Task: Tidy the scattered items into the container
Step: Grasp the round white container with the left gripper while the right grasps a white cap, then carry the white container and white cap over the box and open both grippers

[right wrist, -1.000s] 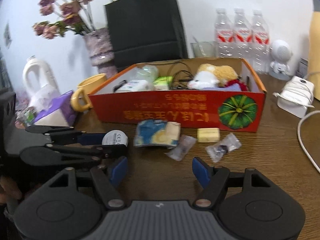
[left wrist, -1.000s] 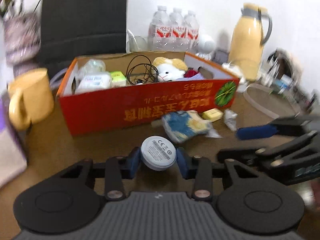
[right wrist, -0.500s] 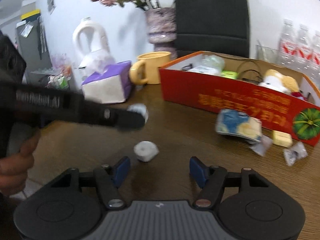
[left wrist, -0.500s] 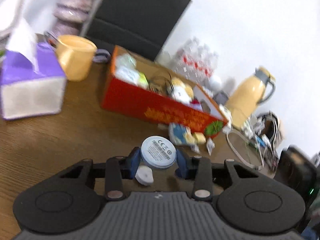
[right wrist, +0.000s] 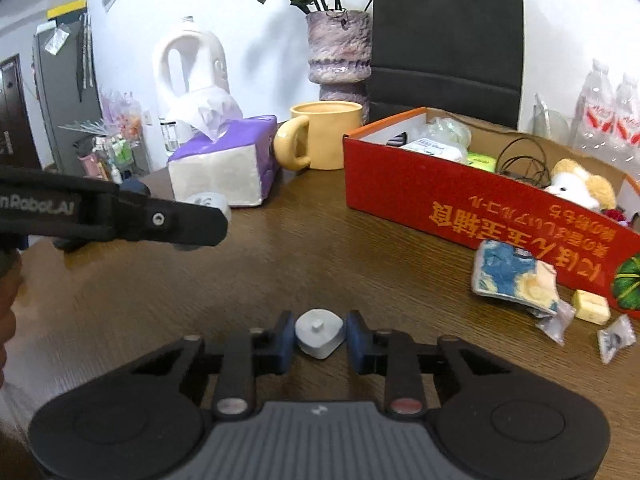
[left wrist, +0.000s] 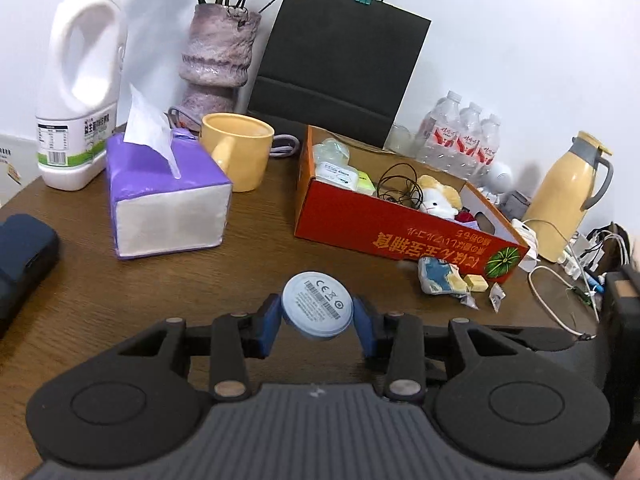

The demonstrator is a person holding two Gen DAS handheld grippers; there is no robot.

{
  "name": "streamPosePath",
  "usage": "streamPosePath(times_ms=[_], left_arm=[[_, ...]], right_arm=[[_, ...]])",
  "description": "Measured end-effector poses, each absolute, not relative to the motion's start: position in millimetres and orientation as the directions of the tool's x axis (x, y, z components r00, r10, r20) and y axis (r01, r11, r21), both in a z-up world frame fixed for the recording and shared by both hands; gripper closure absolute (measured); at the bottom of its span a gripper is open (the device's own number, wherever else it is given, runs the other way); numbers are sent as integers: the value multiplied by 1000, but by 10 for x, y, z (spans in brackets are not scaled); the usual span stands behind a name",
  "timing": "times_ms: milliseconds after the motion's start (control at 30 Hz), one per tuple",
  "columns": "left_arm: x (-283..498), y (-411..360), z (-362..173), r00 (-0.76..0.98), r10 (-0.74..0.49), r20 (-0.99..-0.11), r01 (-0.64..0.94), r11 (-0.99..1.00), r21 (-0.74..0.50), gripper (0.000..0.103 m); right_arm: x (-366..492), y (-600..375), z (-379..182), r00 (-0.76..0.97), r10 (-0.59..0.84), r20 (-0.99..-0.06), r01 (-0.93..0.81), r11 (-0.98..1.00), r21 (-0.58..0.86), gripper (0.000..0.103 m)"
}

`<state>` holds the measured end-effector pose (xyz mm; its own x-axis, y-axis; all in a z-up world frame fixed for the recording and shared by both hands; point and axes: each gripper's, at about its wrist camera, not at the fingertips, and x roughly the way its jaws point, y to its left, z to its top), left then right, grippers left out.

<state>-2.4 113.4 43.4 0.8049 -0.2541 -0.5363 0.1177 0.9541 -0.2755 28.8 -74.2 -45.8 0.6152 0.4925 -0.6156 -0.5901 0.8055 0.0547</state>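
Note:
My left gripper (left wrist: 318,322) is shut on a round white-blue device (left wrist: 317,309) with a barcode label, held above the wooden table. My right gripper (right wrist: 319,338) is closed around a small white squarish plug-like piece (right wrist: 319,333); its pads touch or nearly touch the piece, which seems to rest on the table. The red cardboard box (left wrist: 384,229) stands at the right in both views (right wrist: 460,204) and holds a plush toy, a cable and packets. A blue-yellow packet (right wrist: 514,280), a yellow block (right wrist: 591,305) and small plastic bags (right wrist: 616,336) lie in front of it.
A purple tissue pack (left wrist: 160,196), yellow mug (left wrist: 238,152), white jug (left wrist: 82,84), vase (left wrist: 218,56) and black bag (left wrist: 336,64) stand at the back. A yellow thermos (left wrist: 568,196), water bottles and cables sit at the right. The left gripper's side crosses the right wrist view (right wrist: 120,216).
Both grippers swung left, away from the box. My left gripper kept the round device. My right gripper, open a second ago, has closed around the small white piece.

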Motion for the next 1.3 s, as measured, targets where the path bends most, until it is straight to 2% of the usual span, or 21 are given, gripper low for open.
streamPosePath(times_ms=[233,333,500,667,900,1100,1300], left_arm=[[-266,784,482,868,-83,-489,34,994,-108,63],[-394,621,515,873,-114,-475,67,991,-115,63],[-706,335,571,887,-138,-441,123,990,-61,63],[-1039,193,603,901,-134,-413,136,990,-27,63],[-1109,146,658,904,-136,-405,142,990,-16,63],[-935,134,691,905,-146,-399,154,988,-13,63],[-255,164,852,917,-146,-371,140,989,-42,63]], right_arm=[[27,-1216,-214,723,407,-558,-457,888,56,77],[-89,-1482,-43,772,355,-527,-380,923,65,77],[-453,-1881,215,846,274,-457,-279,958,59,77],[-850,-2157,255,875,247,-417,-234,969,83,77],[-1072,-2302,303,889,258,-379,-239,966,97,77],[-944,-2267,312,883,280,-376,-260,960,106,77],[-452,-2194,496,890,297,-347,-289,954,76,77]])
